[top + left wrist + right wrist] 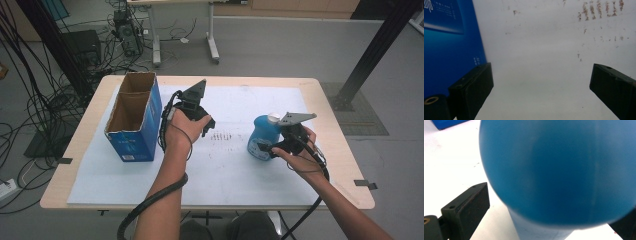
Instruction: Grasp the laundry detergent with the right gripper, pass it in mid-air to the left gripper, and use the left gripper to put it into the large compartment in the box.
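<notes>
Right hand-held gripper [265, 148] at the blue bottle [263, 136], jaws spread either side of its body and not yet clamped, bottle upright on the bench [235, 175] at the right, well apart from the box [134, 117]. Left hand-held gripper [209, 126] released too, jaws wide over bare white sheet just beside the box wall. Looks like an early stage: grasp about to close, bottle not lifted, and the open box presumably waiting to receive it.
</notes>
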